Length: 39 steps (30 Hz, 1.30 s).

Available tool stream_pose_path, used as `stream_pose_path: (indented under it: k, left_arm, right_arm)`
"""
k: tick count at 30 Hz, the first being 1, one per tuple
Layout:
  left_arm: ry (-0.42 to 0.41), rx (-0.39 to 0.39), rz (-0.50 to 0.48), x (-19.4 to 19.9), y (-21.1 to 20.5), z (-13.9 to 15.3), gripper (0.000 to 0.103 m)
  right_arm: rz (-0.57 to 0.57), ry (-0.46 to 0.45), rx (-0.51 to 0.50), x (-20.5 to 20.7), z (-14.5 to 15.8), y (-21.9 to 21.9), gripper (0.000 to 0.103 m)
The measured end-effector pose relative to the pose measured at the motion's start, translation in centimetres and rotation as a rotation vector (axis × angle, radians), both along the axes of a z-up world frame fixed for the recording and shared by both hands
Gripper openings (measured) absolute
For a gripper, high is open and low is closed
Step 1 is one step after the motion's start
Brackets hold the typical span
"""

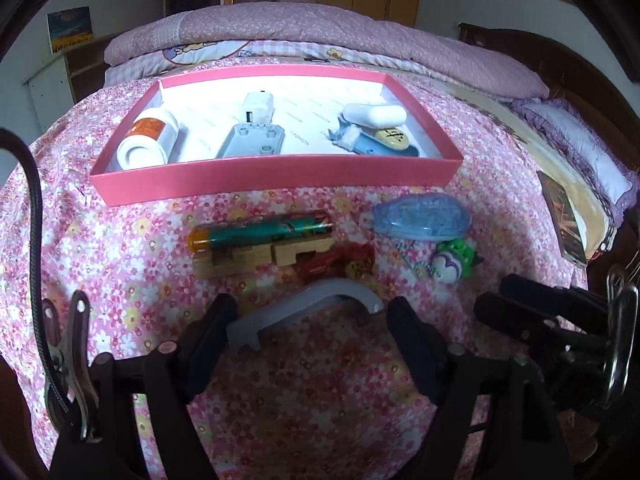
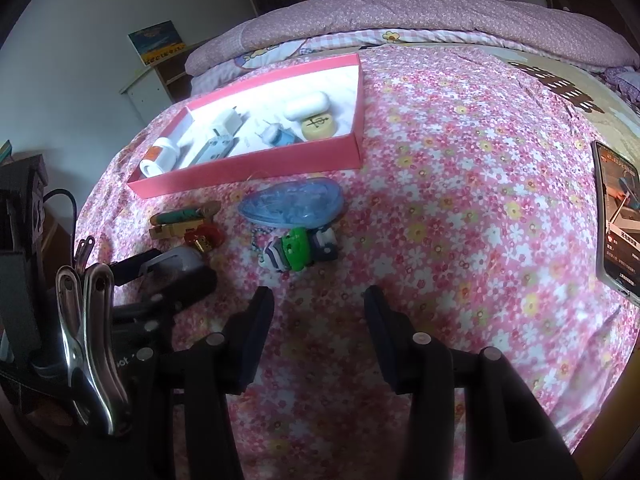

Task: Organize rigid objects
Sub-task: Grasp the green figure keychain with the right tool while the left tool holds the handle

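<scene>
a: the left tool (image 1: 310, 320) is spread wide around the grey handle-shaped piece (image 1: 304, 306) on the flowered bed (image 1: 120, 260). is it gripping?

b: no, not clenched. the left finger looks to be touching one end of the piece, the right finger sits just beside the other end. i'd judge the step is to close on it and carry it to the pink box (image 1: 276, 178).

a: how to do it well?

b: square the fingers across the straight bar, not the curved end, and close slowly so it doesn't skid on the soft cover. lift clear of the red toy (image 1: 340, 262) and wooden block (image 1: 260, 256) just beyond it, then set it down in the bare patch of the box between the grey plate (image 1: 252, 142) and the white bottle (image 1: 148, 140).

a: and the right tool (image 2: 318, 308)?

b: released too, wide open, holding nothing, hovering over bare cover near the green and white toy (image 2: 300, 250).
</scene>
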<state>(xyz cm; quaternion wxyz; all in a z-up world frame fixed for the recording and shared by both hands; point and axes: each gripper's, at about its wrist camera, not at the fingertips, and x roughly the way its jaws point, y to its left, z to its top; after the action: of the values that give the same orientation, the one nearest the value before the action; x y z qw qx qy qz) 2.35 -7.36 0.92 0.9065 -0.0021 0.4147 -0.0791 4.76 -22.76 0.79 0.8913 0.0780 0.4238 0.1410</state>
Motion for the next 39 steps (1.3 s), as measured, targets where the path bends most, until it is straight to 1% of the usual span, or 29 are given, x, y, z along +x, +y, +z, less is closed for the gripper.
stream_pose_path:
  k: [3, 6, 13, 22, 29, 39]
  left_arm:
    - [0.003, -0.034, -0.006, -0.2, 0.5, 0.1, 0.079]
    - [0.006, -0.041, -0.015, -0.4, 0.9, 0.2, 0.079]
    - [-0.014, 0.035, -0.007, -1.1, 1.4, 0.4, 0.079]
    - [-0.056, 0.058, -0.009, -1.8, 2.5, 1.1, 0.079]
    - [-0.051, 0.037, 0.001, -1.7, 3.3, 1.1, 0.079]
    - [-0.058, 0.012, 0.030, -2.1, 4.9, 1.1, 0.079]
  right_arm:
    - [-0.002, 0.001, -0.002, 0.0, 0.0, 0.0, 0.048]
    - [-0.003, 0.003, -0.007, 0.1, -0.1, 0.1, 0.048]
    - [0.004, -0.001, -0.032, 0.6, 0.0, 0.7, 0.048]
    - [0.017, -0.028, -0.098, 2.0, 0.1, 2.5, 0.048]
    - [0.027, -0.051, -0.131, 2.6, 0.1, 3.5, 0.048]
    - [0.006, -0.056, -0.124, 2.6, 0.0, 3.7, 0.048]
